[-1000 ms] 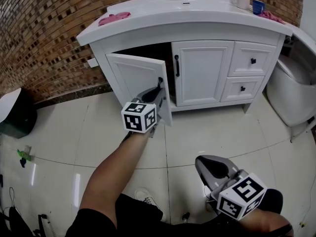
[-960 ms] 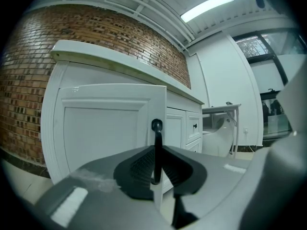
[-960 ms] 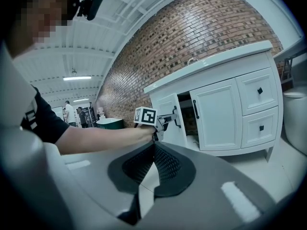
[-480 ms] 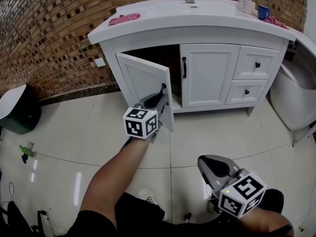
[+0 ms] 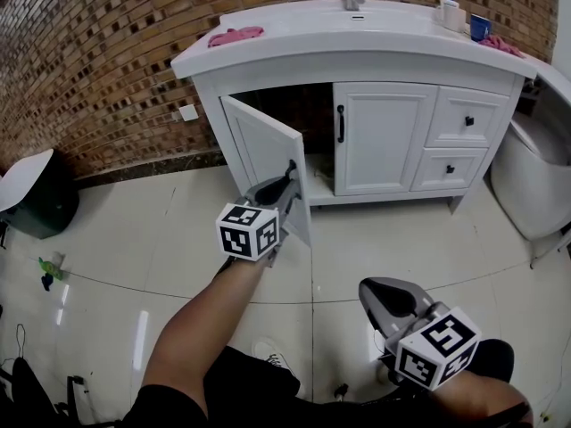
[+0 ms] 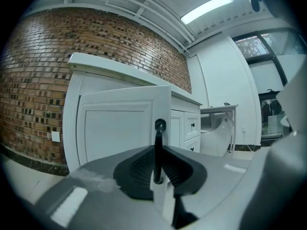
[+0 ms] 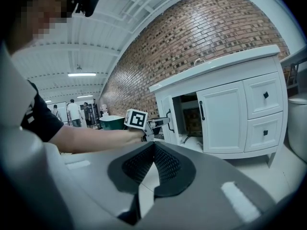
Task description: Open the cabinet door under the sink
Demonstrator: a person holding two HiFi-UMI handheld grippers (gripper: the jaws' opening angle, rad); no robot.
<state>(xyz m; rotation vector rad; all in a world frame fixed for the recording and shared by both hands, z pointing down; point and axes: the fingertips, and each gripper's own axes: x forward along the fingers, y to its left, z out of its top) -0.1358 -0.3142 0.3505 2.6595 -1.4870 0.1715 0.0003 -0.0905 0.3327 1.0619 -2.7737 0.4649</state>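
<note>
Clamping upright door handle (image 6: 159,131), L gripper (image 6: 158,152)

Your head view is bright and evenly lit from overhead. The glossy floor (image 5: 375,230) throws back pale streaks of glare, strongest near its lower left edge beside your arm. The inside of the open cabinet (image 5: 281,112) drops into deep shadow. The brick wall (image 5: 89,61) bows towards the left edge. Both gripper views are round fisheyes with black corners. In your left gripper view a ceiling strip light (image 6: 211,7) burns white, and whatever sits nearest each lens goes soft.
</note>
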